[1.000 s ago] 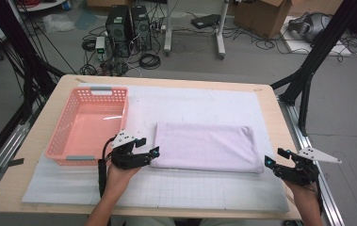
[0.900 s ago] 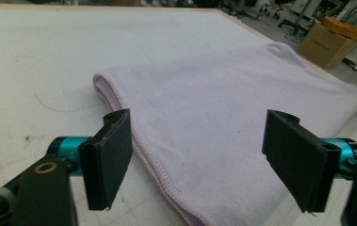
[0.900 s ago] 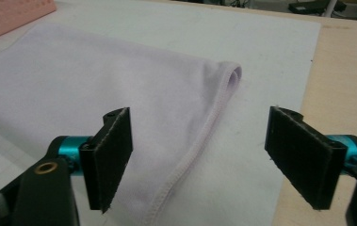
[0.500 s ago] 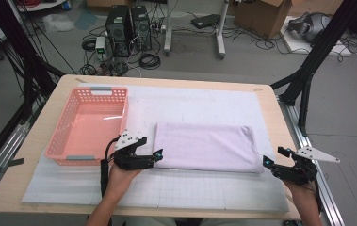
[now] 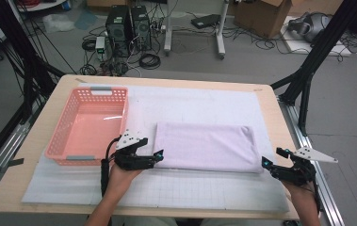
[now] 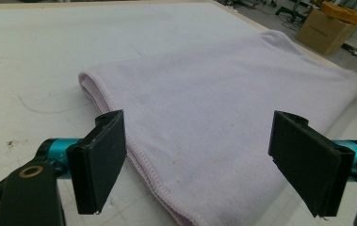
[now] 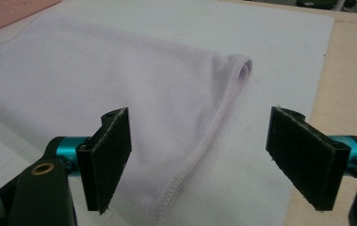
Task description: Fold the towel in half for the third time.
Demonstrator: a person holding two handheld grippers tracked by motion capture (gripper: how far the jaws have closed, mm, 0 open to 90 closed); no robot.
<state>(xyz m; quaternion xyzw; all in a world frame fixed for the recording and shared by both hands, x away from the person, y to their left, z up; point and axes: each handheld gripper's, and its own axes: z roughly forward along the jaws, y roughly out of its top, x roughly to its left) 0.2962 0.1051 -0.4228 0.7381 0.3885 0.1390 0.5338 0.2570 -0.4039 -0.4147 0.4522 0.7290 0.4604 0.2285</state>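
Lying folded on the white mat (image 5: 199, 101), lilac towel (image 5: 204, 146), left gripper (image 5: 156, 157) at its 9 o'clock end, jaws having just widened, unclenched, right gripper (image 5: 269, 165) at its 4 o'clock corner, likewise released, pink basket (image 5: 60, 136) at 9 o'clock.

I cannot read any text, label, brand or number in these pictures. The folded towel (image 5: 206, 147) in front of my tongs is plain, with no tag or print that I can see. The white mat (image 5: 199, 103) under the towel has only a faint grid of lines, without figures. The pink basket (image 5: 87, 123) to the left of the towel has two grey strips on its rims, but no writing on them is legible. The cardboard box (image 5: 261, 16) on the floor far behind the towel shows no legible marking.
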